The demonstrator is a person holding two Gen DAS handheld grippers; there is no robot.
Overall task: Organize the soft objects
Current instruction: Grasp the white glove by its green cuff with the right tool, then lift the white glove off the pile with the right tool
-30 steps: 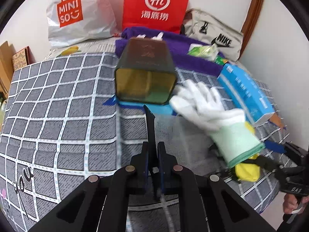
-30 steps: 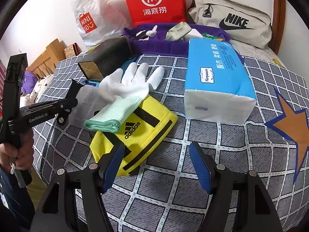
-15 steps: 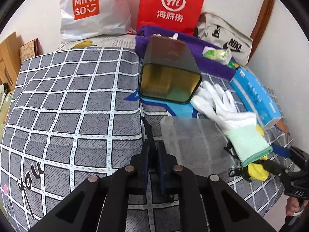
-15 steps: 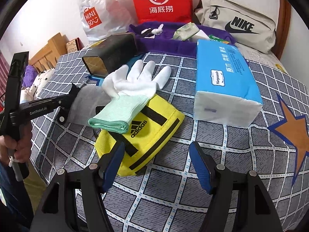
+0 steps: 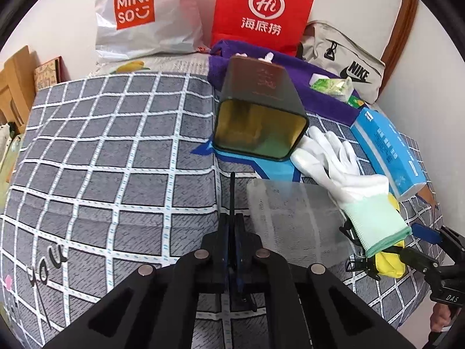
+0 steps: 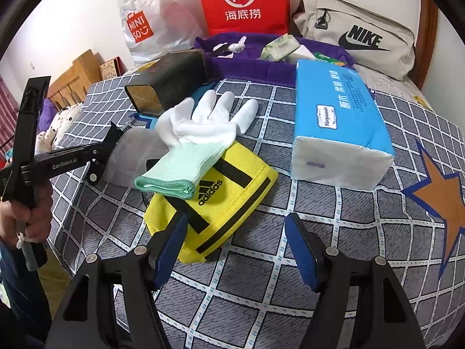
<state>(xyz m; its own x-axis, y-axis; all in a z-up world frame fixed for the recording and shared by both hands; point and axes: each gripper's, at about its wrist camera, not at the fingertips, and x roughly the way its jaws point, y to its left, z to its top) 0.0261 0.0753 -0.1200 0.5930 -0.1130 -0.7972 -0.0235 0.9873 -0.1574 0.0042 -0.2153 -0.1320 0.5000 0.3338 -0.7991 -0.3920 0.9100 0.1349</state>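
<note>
1. Left gripper [image 5: 232, 203] is pinched tight, jaws pressed together; looks like a thin clear plastic sheet [image 5: 293, 218] hangs off its tip, but whether the edge is really caught between the jaws I can't tell; from the right wrist view the same left gripper [image 6: 114, 135] sits at the sheet's left edge, with a hand [image 6: 26, 212] wrapped round its handle.
2. Right gripper [image 6: 235, 232] is wide apart with nothing between the jaws; it hovers over the bed [image 6: 334, 232], its left finger just over the near corner of the yellow pouch [image 6: 232, 203].
3. White glove [image 6: 197, 136] with a mint-green cuff lies palm down, cuff end resting on the yellow pouch, fingers pointing toward the far wall; part of it overlaps the plastic sheet.
4. Dark tin [image 5: 258, 116] lies on its side just beyond the glove, open mouth facing the left camera, gold inside; glove fingertips nearly touch its rim.
5. Blue tissue pack [image 6: 337, 116] sits to the right of the glove, apart from it.
6. At the back: purple towel [image 6: 255, 67] with a small green wipes packet [image 6: 279, 47] on it; red paper bag [image 6: 244, 0], white shopping bag [image 5: 145, 14] and beige bag [image 6: 357, 35] against the wall.
</note>
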